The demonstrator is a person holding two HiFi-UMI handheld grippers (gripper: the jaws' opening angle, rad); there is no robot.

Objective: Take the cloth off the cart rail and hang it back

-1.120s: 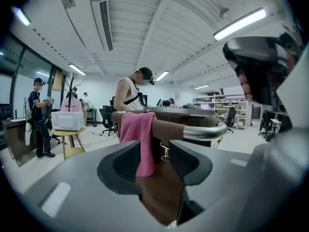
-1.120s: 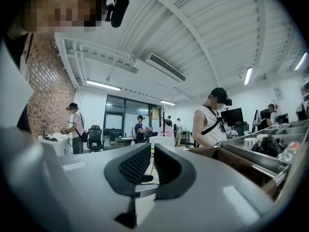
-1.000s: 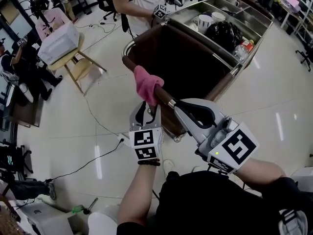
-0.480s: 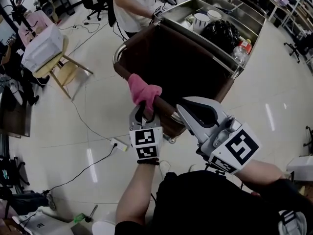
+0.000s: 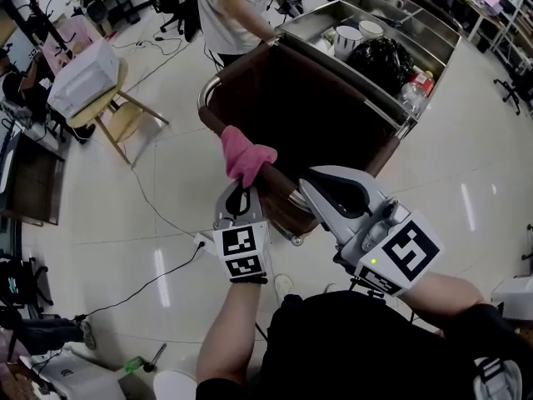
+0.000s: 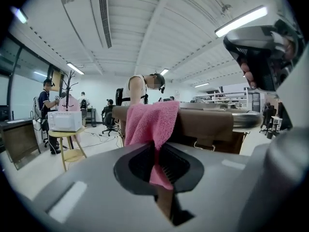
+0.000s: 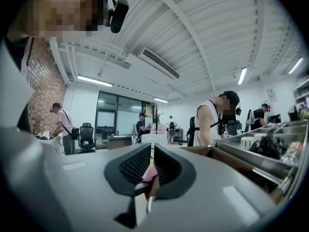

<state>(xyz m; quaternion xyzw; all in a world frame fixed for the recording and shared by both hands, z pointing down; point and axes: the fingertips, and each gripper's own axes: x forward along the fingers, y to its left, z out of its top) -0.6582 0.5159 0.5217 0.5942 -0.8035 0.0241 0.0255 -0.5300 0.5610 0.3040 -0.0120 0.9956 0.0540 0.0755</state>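
A pink cloth (image 5: 246, 157) hangs over the brown padded rail (image 5: 215, 119) at the near end of the steel cart (image 5: 433, 48). My left gripper (image 5: 241, 197) points level at it from below the rail. Its jaws have just been closing and now pinch the cloth's hanging lower edge; in the left gripper view the cloth (image 6: 152, 124) runs down between the pads of the left gripper (image 6: 158, 146). My right gripper (image 5: 310, 182) is shut with nothing in it, close beside the rail's near end, right of the cloth. In the right gripper view, a bit of the cloth (image 7: 150, 174) shows beyond the shut right gripper (image 7: 152, 149).
A person (image 5: 229, 15) stands at the cart's far side. The cart holds a black bag (image 5: 379, 57), cups (image 5: 348, 36) and a bottle (image 5: 412, 90). A white box (image 5: 83, 77) sits on a wooden stool at left. A cable and power strip (image 5: 200, 242) lie on the floor.
The left gripper, open a second ago, has moved up to the cloth and shut on its lower edge. The right gripper stays shut beside the rail.
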